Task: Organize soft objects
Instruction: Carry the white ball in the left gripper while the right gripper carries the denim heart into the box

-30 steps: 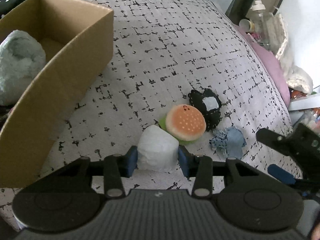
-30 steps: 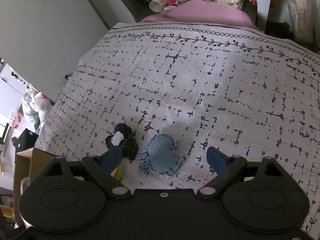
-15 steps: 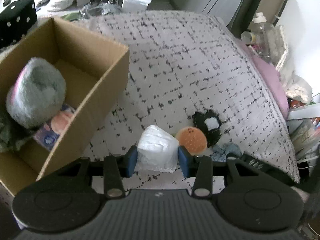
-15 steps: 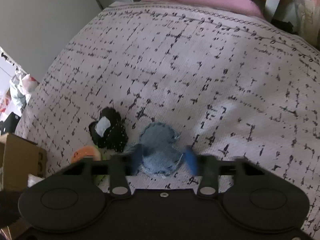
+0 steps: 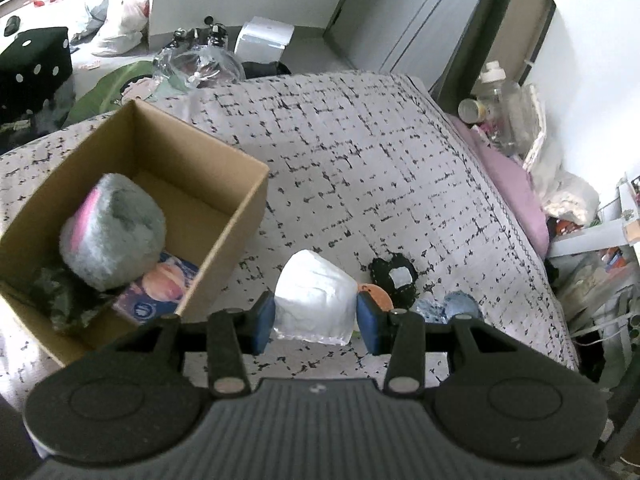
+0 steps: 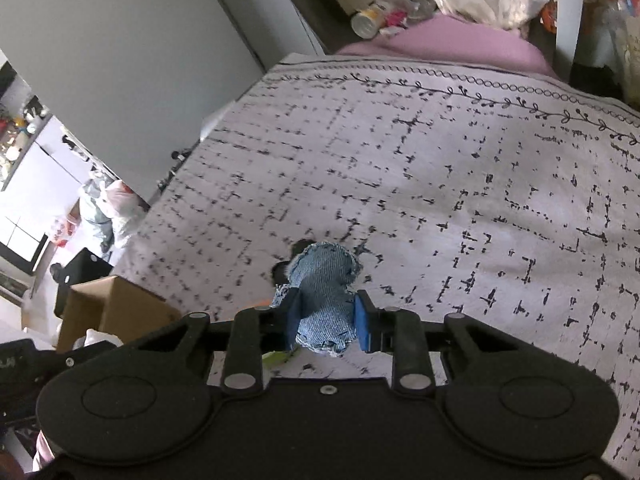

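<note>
Two grippers, each loaded. Left wrist view: my left gripper (image 5: 316,316) has its blue pads pinching a white plastic-wrapped soft pack (image 5: 315,296) from both sides, lifted clear of the patterned bedspread (image 5: 360,168), I judge so it can pass over the box wall. The cardboard box (image 5: 236,216) sits to the left, open top, already holding a grey-pink plush cube (image 5: 112,232), a tissue pack (image 5: 160,288) and something dark and camo-patterned (image 5: 60,300) in the near corner. Room is left at the far end, so I'd drop the pack there. On the bed beyond the pack: an orange burger plush (image 5: 376,294), partly hidden, touching a black felt piece with a white patch (image 5: 394,278), and a bit of denim (image 5: 460,306) beside them. Right wrist view: my right gripper (image 6: 326,324) has its fingers closed on a denim plush (image 6: 324,296), squeezed narrow at the waist and raised off the bed; the fabric gives, so the grip looks secure. The black felt piece (image 6: 300,248) peeks out behind it. The box corner (image 6: 116,308) is low left, well apart, so this one needs a leftward carry. Burger and black piece remain to collect.
</note>
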`<state>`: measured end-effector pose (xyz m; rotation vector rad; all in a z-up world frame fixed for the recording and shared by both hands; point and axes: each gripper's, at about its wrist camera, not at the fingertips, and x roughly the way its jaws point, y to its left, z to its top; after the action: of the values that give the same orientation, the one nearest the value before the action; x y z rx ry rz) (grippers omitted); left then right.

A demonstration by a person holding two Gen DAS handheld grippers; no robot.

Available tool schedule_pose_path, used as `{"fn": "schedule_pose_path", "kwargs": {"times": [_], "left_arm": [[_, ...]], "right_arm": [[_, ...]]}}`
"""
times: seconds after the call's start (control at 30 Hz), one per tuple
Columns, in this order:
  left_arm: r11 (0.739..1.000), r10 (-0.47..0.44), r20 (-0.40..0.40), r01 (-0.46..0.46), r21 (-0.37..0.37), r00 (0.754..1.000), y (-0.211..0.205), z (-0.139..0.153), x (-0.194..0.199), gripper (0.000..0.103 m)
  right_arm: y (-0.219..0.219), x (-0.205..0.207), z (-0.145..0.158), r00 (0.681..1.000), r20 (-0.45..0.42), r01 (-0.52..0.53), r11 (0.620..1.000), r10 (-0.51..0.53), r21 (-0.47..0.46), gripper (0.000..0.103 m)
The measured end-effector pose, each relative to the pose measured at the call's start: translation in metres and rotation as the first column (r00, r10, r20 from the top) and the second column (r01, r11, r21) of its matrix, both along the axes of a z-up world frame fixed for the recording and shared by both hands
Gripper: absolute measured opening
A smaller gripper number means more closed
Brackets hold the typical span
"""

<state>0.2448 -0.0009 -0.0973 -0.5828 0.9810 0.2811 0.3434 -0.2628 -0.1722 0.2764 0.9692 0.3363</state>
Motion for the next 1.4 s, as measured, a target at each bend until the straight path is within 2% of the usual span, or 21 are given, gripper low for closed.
{"fn": "schedule_pose_path", "kwargs": {"times": [0.33, 0.7, 1.0, 1.4], "left_arm": [[1.000, 0.010, 0.042, -0.010, 0.015, 0.999, 0.040, 0.024, -0.028, 0.043], [0.996, 0.089, 0.075, -0.091, 0.018, 0.993, 0.094, 0.035, -0.053, 0.043], [0.993, 0.117, 0.097, -0.119, 0.013, 0.988, 0.130, 0.041, -0.060, 0.043], [0.997, 0.071, 0.109, -0.072, 0.007, 0.992, 0.150, 0.030, -0.046, 0.043]], "right_arm": [[0.017, -0.026, 0.030, 0.995, 0.079, -0.058, 0.997, 0.054, 0.050, 0.028], [0.049, -0.049, 0.057, 0.981, 0.156, -0.124, 0.990, 0.112, 0.066, 0.028], [0.087, -0.061, 0.064, 0.966, 0.189, -0.190, 0.979, 0.174, 0.069, 0.028], [0.122, -0.064, 0.060, 0.964, 0.208, -0.192, 0.973, 0.164, 0.124, 0.028]]}}
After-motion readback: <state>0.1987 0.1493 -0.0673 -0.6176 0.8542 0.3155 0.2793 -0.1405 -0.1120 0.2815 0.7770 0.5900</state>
